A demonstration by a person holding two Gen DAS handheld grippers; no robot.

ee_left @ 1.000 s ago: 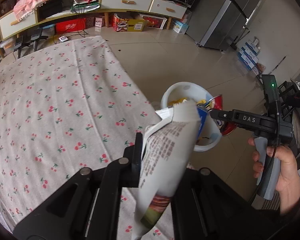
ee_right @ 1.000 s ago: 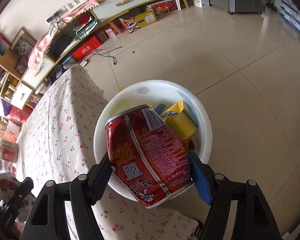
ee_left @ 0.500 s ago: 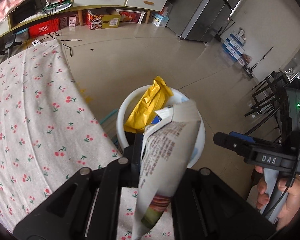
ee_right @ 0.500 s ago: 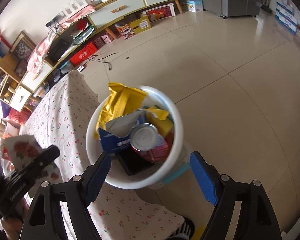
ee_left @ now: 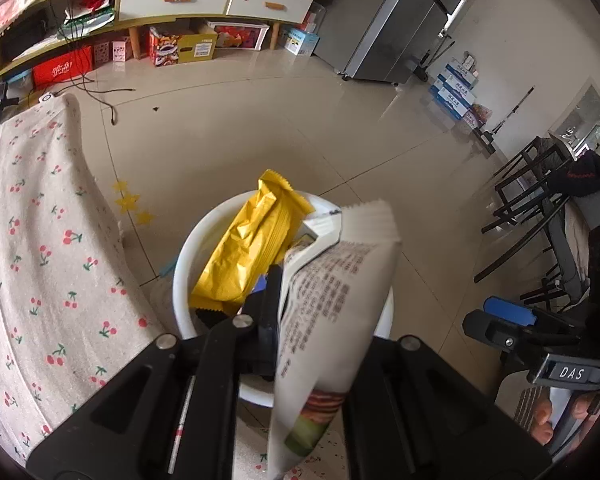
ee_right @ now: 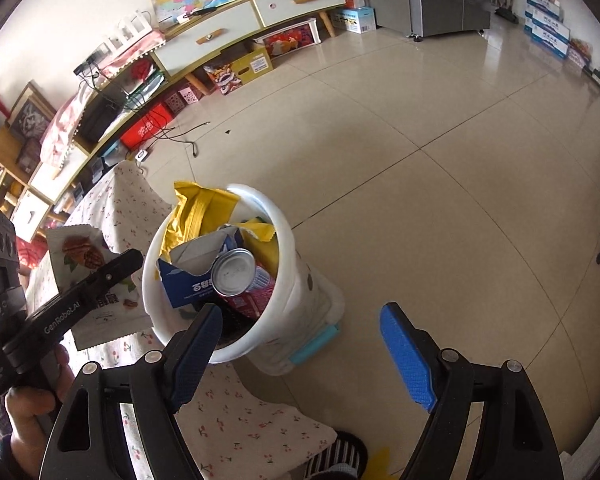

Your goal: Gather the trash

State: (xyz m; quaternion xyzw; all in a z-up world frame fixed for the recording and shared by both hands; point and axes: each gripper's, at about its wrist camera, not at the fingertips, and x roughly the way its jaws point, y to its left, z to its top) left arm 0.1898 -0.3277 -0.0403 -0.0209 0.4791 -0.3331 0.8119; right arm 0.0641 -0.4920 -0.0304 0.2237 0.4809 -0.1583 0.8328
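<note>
your left gripper [ee_left: 320,320] pinches a white printed snack wrapper [ee_left: 332,304] over the round white plastic bin [ee_right: 236,276]; your right gripper [ee_right: 300,332], at the bin's four o'clock, gapes empty.

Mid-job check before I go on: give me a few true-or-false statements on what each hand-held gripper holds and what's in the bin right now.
1. The left hand-held gripper is shut on a white snack packet. True.
2. The right hand-held gripper holds a red can. False: its blue pads are apart with nothing between them; the red can lies in the white bin.
3. A yellow wrapper sticks up above the bin's rim. True.
4. The white bin is empty. False: it holds the can, the yellow wrapper and a blue carton.
5. The white bin stands on the cherry-print tablecloth. False: it stands on the tiled floor beside the table.
</note>
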